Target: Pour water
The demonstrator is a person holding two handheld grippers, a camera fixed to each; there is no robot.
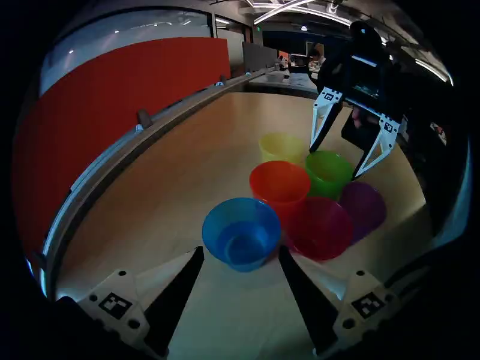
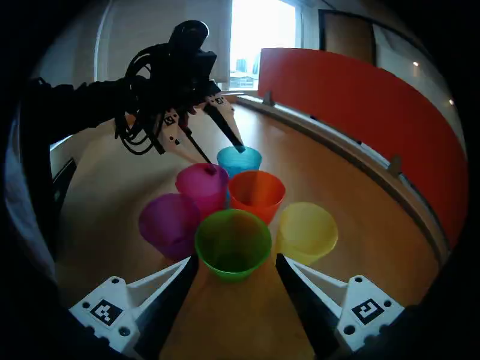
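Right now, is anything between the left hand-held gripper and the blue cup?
Nothing visible. The blue cup sits right before the open left hand-held gripper. The red cup stands close beside it, the orange cup behind.

Place: an open-plan office, by the look of it.
Desk: a long pale wood desktop (image 1: 180, 174) runs off toward twelve o'clock in the left gripper view.
Divider: a red partition screen (image 1: 108, 102) stands along the desk's far edge, at ten o'clock there and at two o'clock in the right gripper view.
Ceiling: strip lights (image 1: 282, 9) at twelve o'clock, above more desks (image 1: 282, 77) farther back.
Window: a tall bright window (image 2: 261, 36) at twelve o'clock in the right gripper view, with buildings outside.
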